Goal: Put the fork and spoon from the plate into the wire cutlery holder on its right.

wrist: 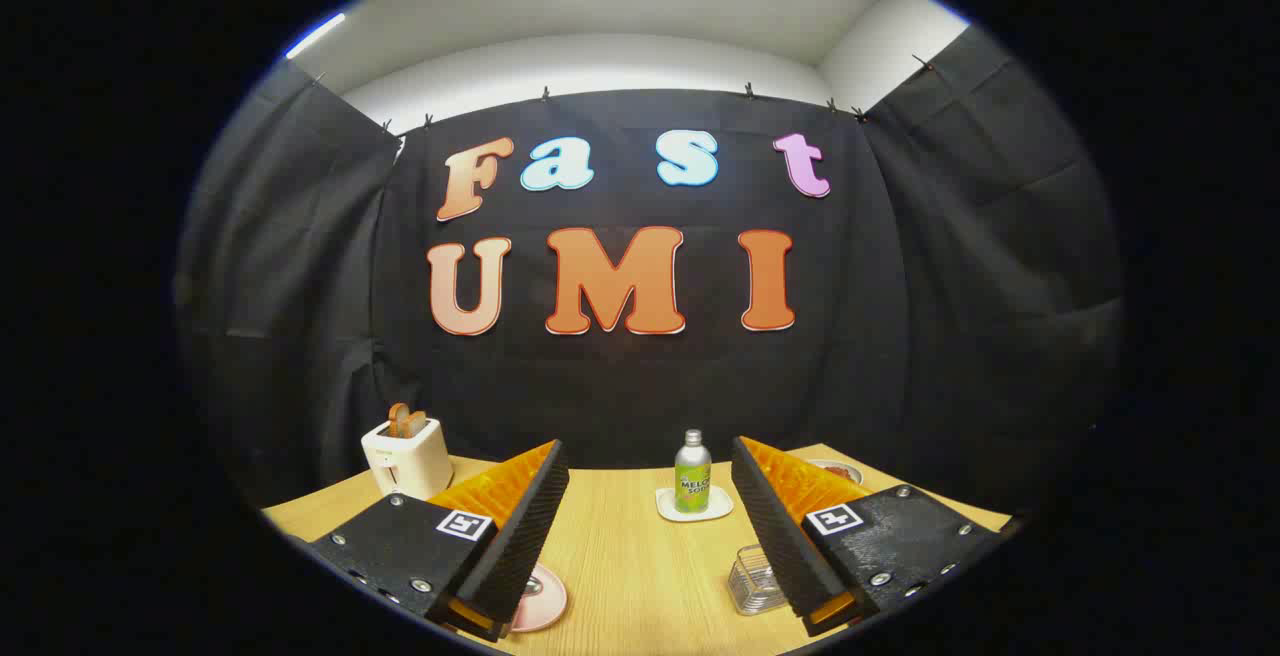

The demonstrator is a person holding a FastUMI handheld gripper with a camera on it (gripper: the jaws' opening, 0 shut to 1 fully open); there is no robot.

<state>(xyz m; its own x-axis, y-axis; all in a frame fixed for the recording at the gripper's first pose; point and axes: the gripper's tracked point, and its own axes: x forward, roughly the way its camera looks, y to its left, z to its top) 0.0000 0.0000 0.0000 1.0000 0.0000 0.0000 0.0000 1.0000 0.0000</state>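
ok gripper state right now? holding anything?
Gripper: open, fingers spread wide, holding nothing; bare wooden table between them, pink round plate and clear wire cutlery holder beside them.

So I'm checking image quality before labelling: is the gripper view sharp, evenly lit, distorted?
Gripper view: strong fisheye bending, the table edge and walls curve; light comes from bright ceiling strips, the cloth stays dark; the bottle and toaster look fairly sharp; the open gripper hides much of the plate and wire holder.
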